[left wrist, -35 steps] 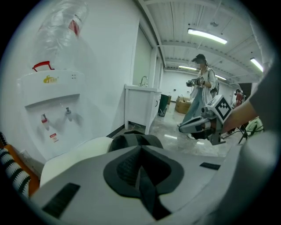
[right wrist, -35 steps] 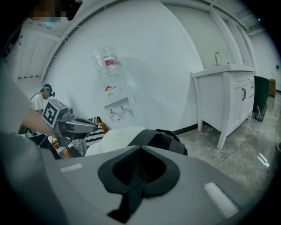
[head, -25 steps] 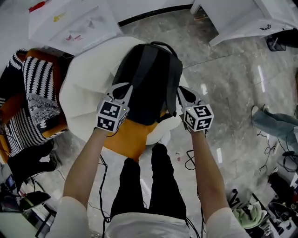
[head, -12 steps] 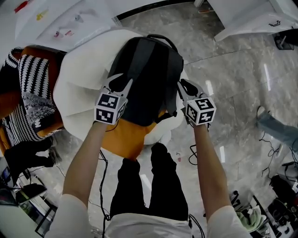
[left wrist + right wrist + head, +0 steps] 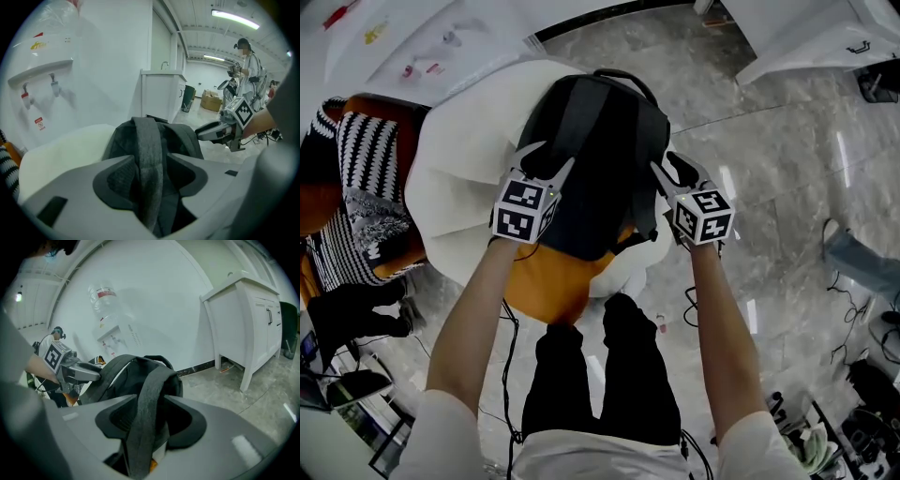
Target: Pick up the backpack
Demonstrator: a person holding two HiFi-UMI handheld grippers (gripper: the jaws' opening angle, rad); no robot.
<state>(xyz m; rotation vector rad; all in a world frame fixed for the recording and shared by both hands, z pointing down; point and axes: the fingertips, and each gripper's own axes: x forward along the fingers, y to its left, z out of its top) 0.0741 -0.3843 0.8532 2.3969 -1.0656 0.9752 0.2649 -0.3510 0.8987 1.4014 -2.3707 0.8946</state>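
Dark backpack [image 5: 595,159] resting on a white-draped orange seat [image 5: 553,281], 1 shoulder strap [image 5: 149,178] lying loose between the spread, just-opened fingers of the left gripper [image 5: 547,157], the other strap [image 5: 146,423] likewise between the spread, just-opened fingers of the right gripper [image 5: 668,167].

A research lab in a big open hall: strip lights [image 5: 233,18] run along a high white ceiling, and cables [image 5: 847,302] trail across the polished stone floor [image 5: 769,141]. Cardboard boxes [image 5: 212,101] sit at the far end. A water dispenser [image 5: 47,84] stands near a white cabinet [image 5: 161,93]. Another person [image 5: 248,61] stands among equipment.
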